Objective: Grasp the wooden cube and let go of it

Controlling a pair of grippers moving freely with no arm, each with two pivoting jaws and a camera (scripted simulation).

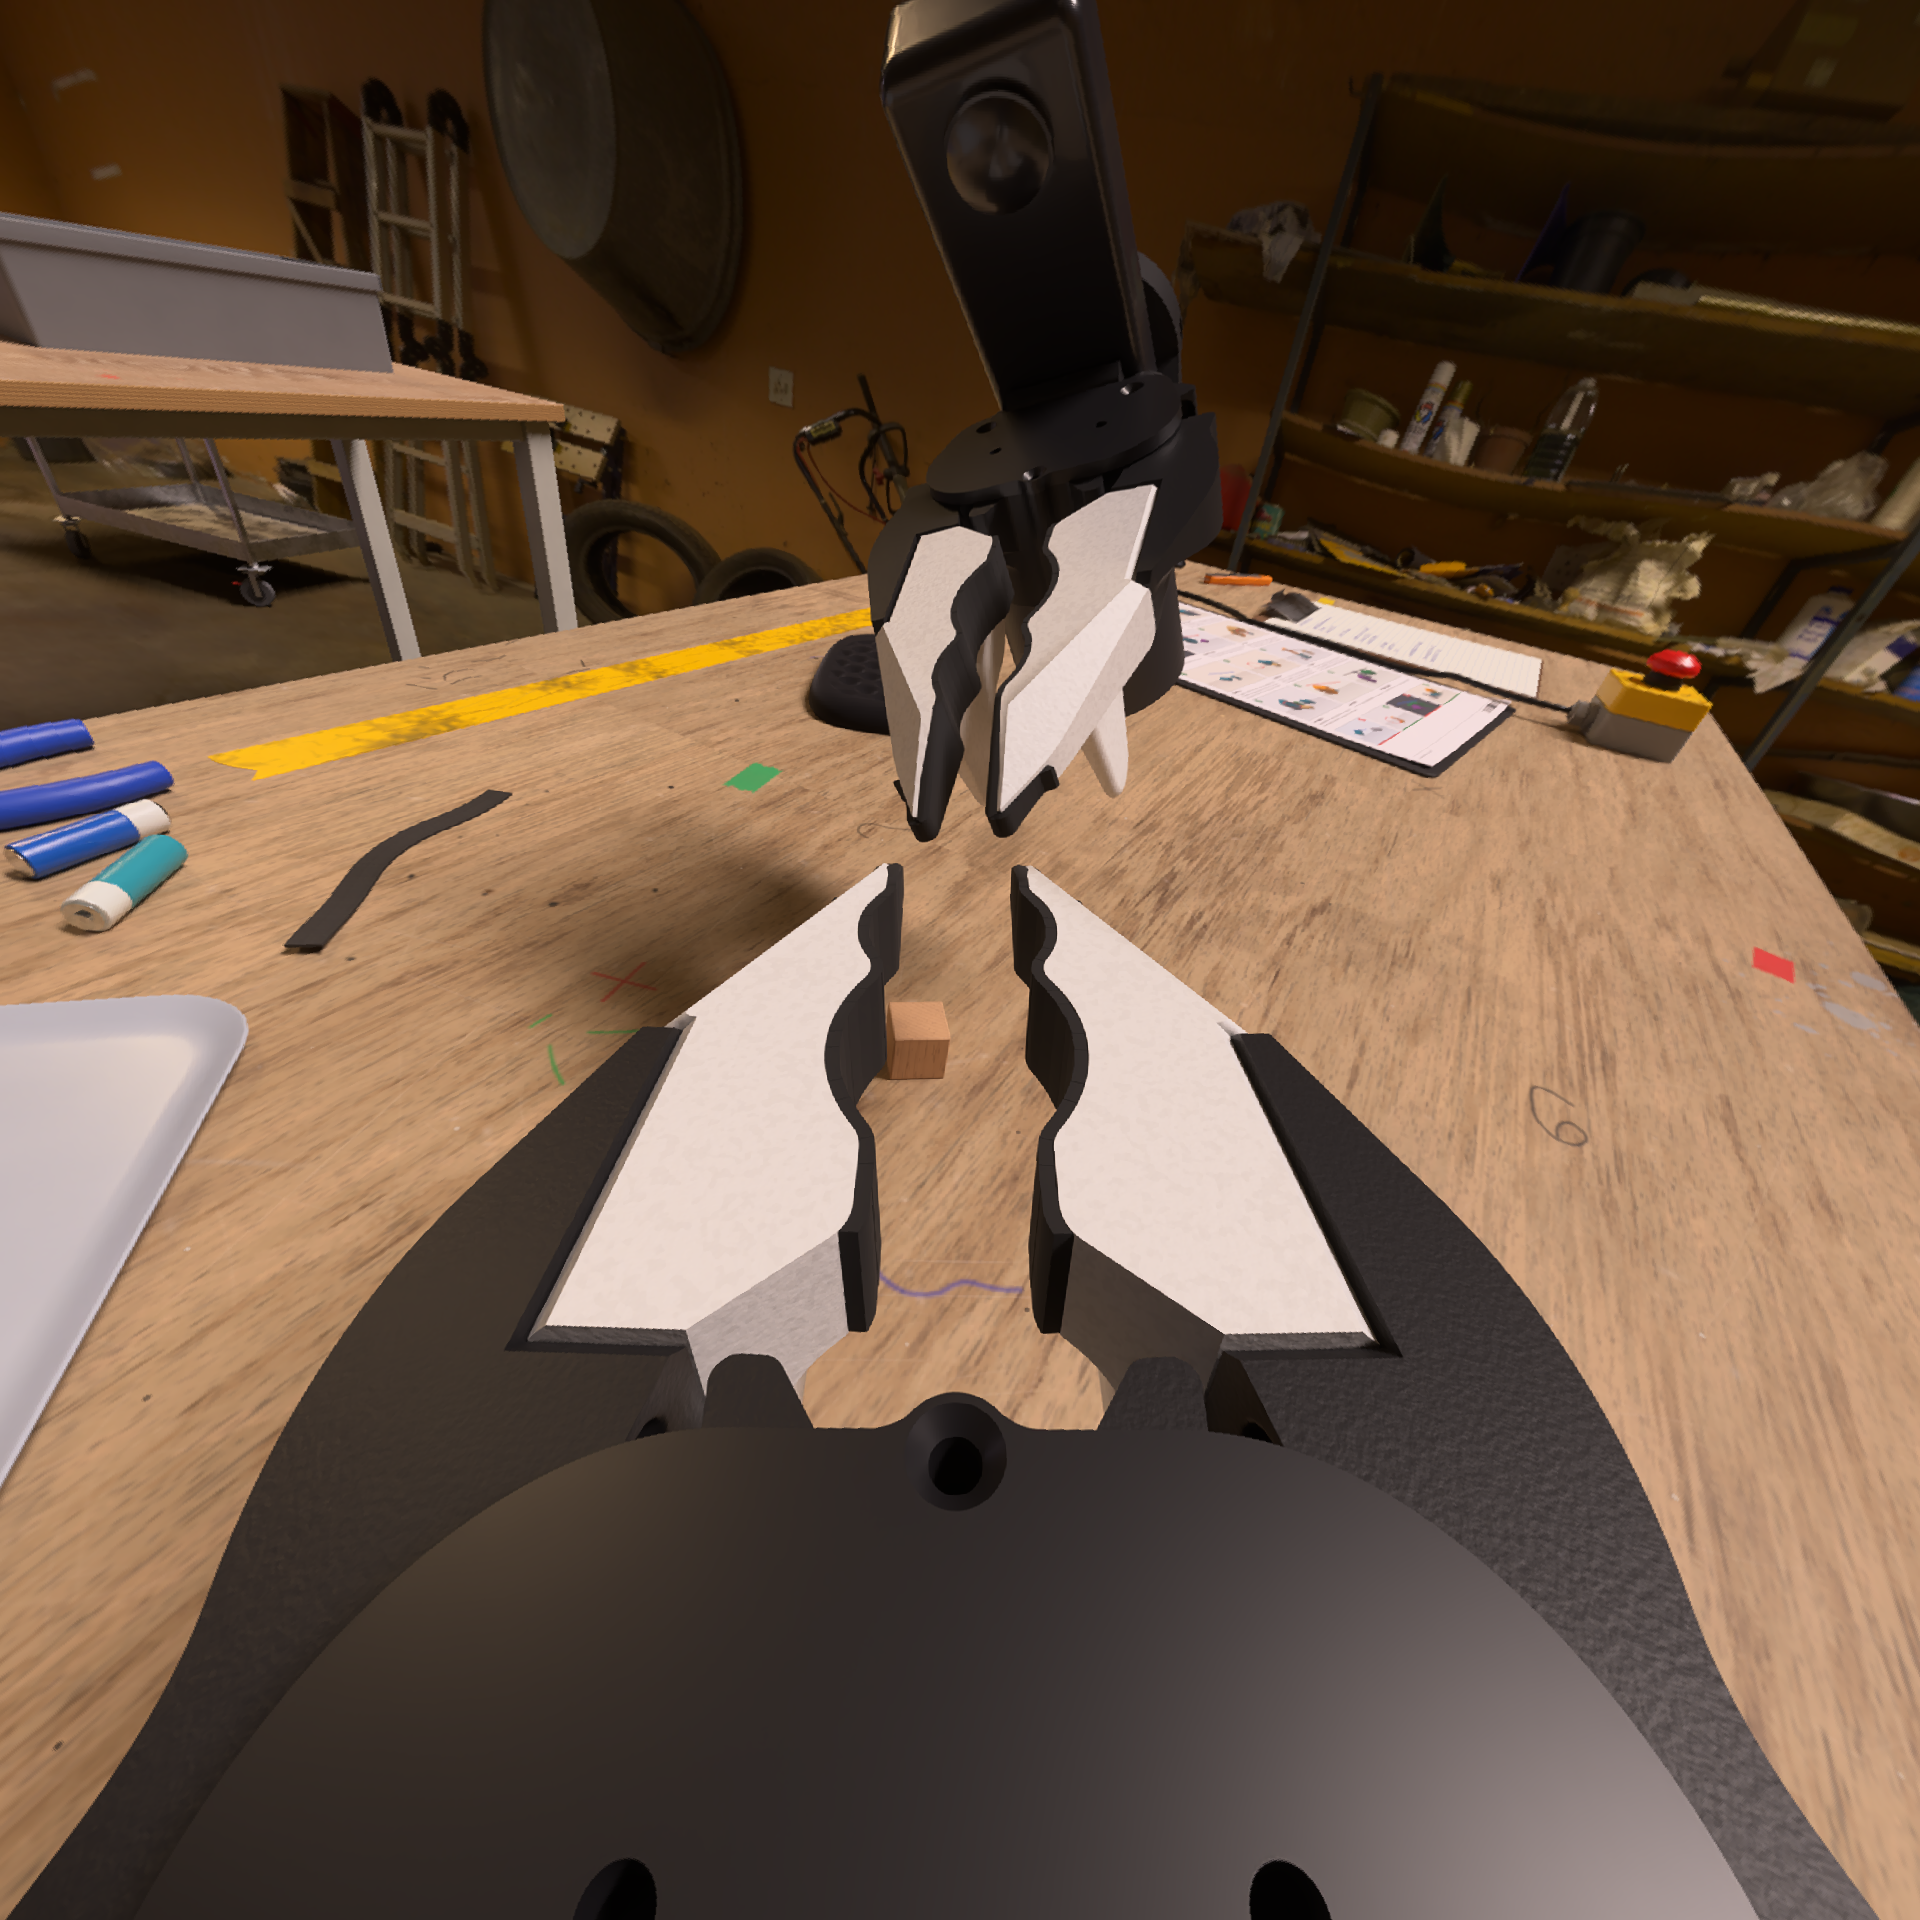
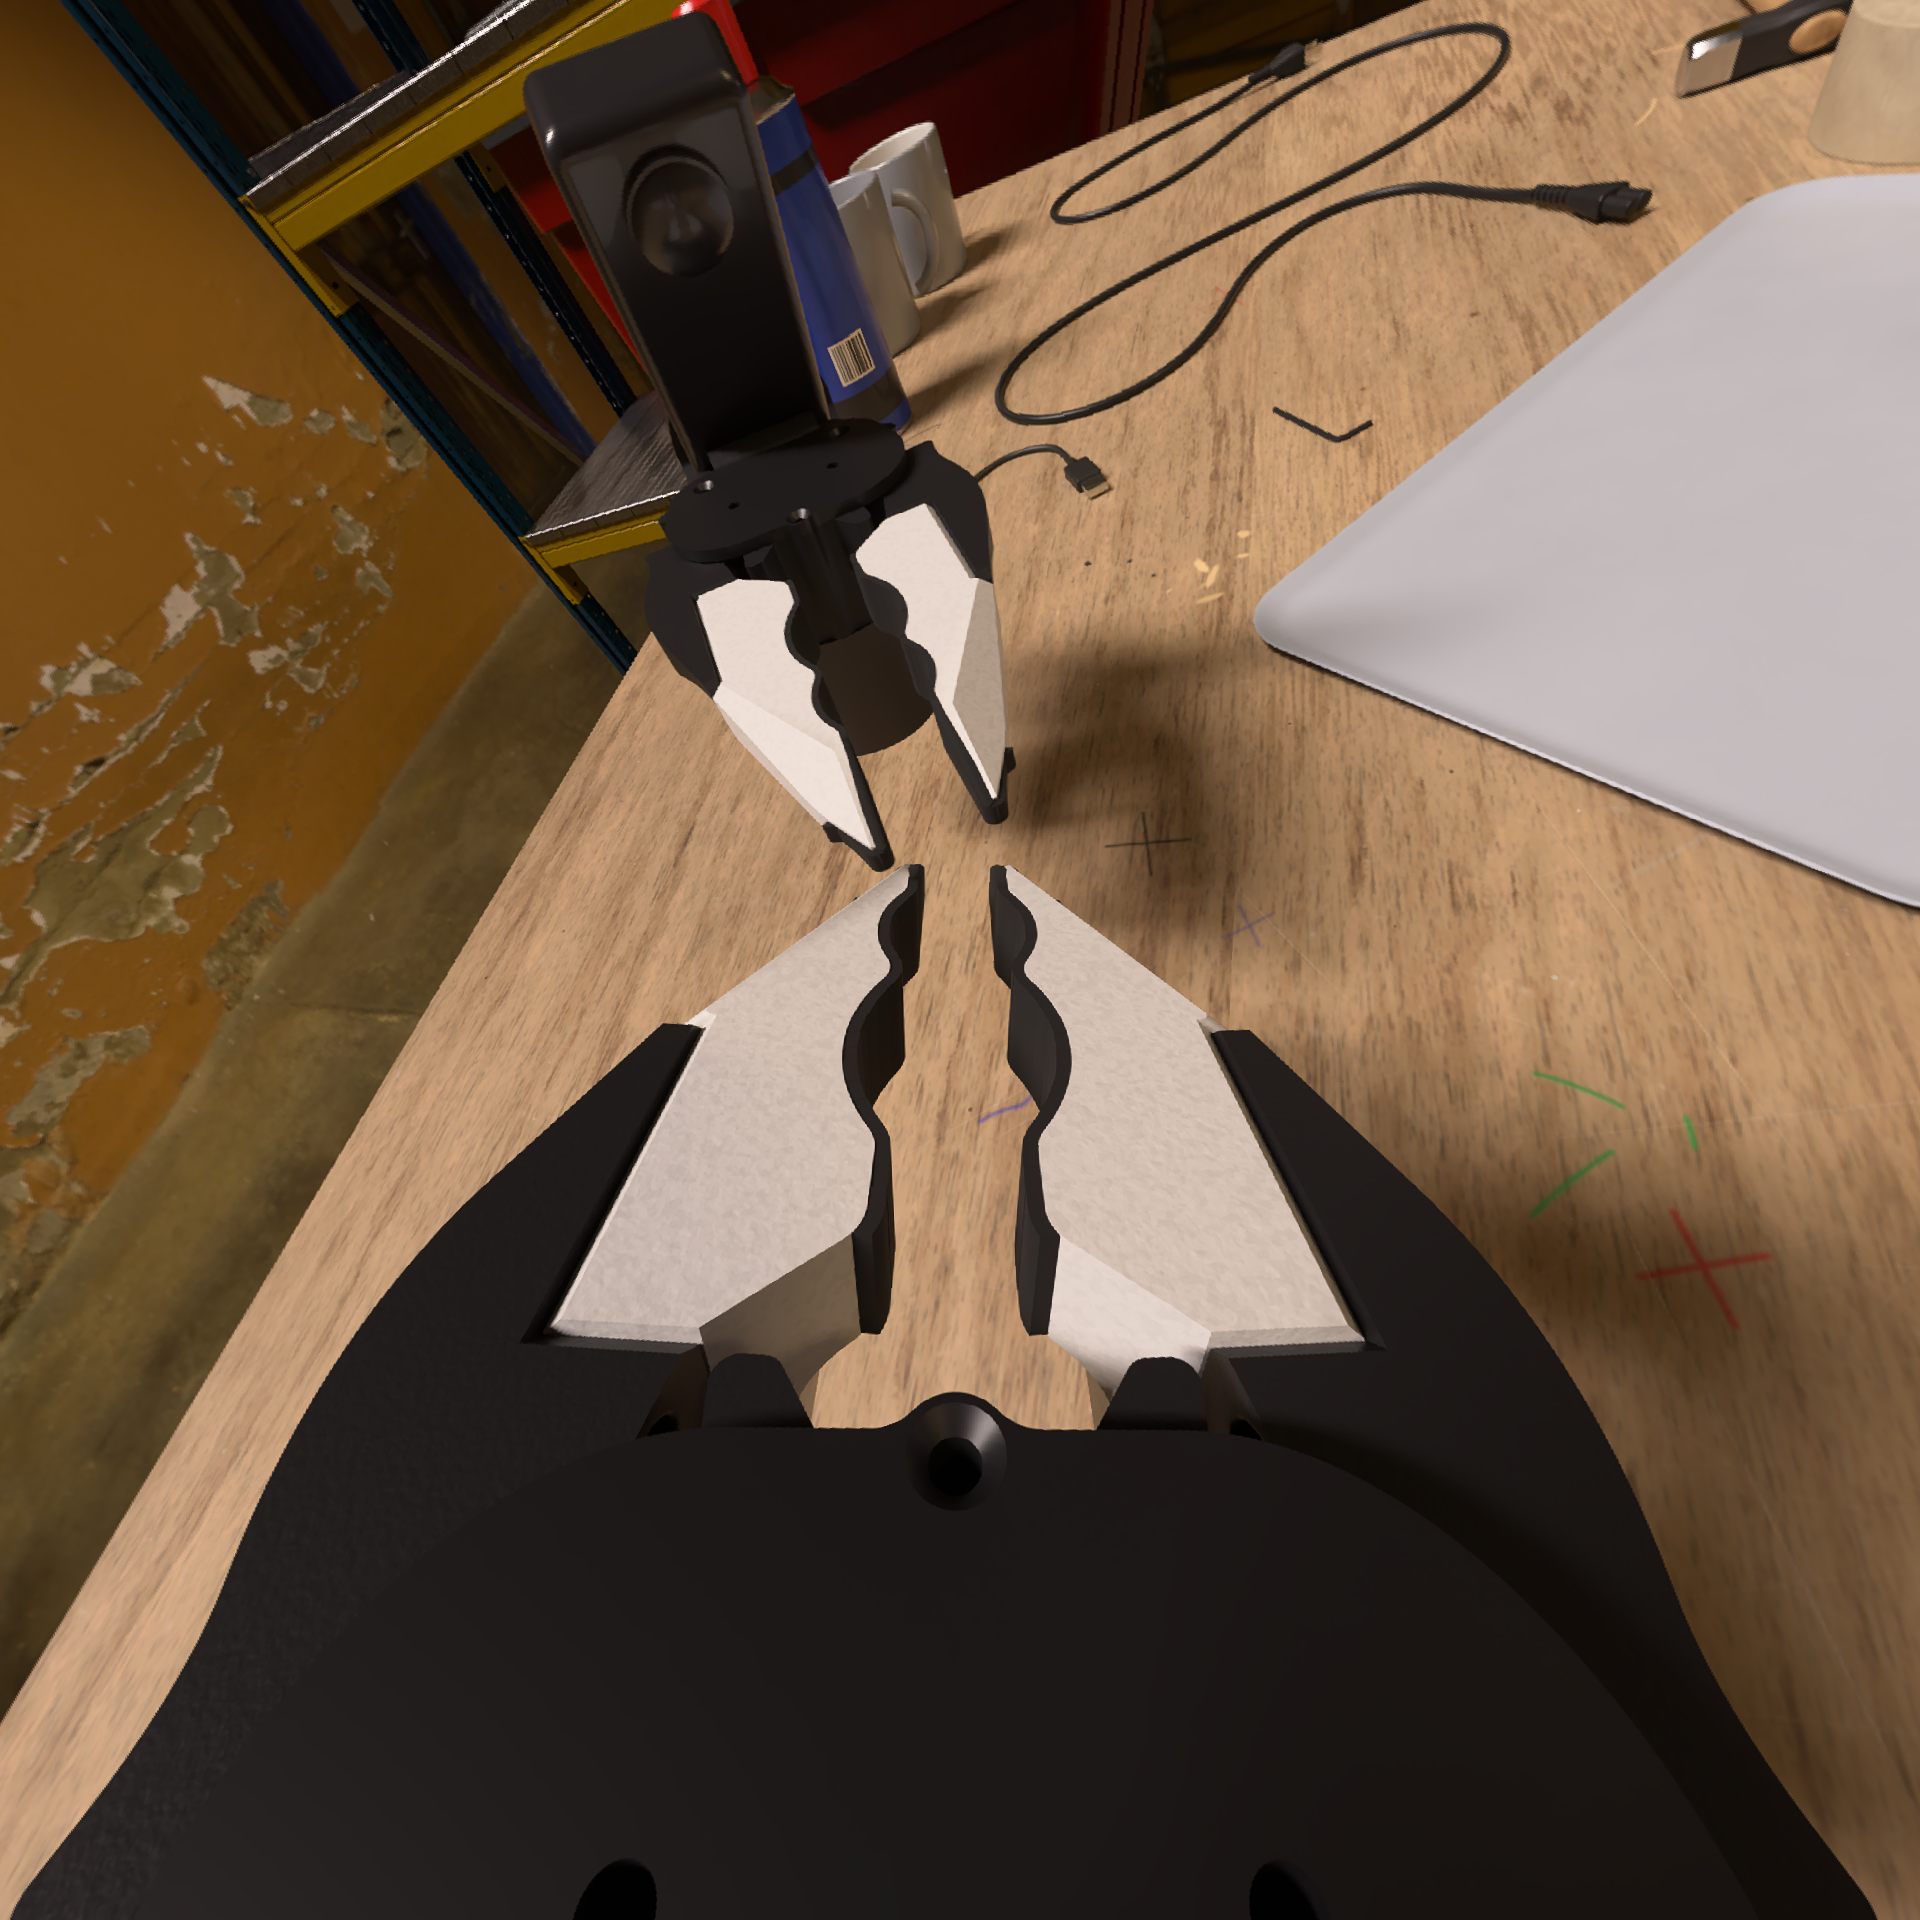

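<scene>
Though small, rigid and likely light, the wooden cube (image 1: 916,1040) sits ungrasped between the half-parted left gripper (image 1: 956,883); flat sides are favoured. Right gripper (image 2: 956,881): parted, empty.

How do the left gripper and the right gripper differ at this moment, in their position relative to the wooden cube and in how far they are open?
The left gripper has the wooden cube on the table showing between its fingers; the right gripper has only bare table between its own. The left gripper's tips gape a little wider than the right gripper's. Both are open, holding nothing, with white fingers on black bodies.
</scene>
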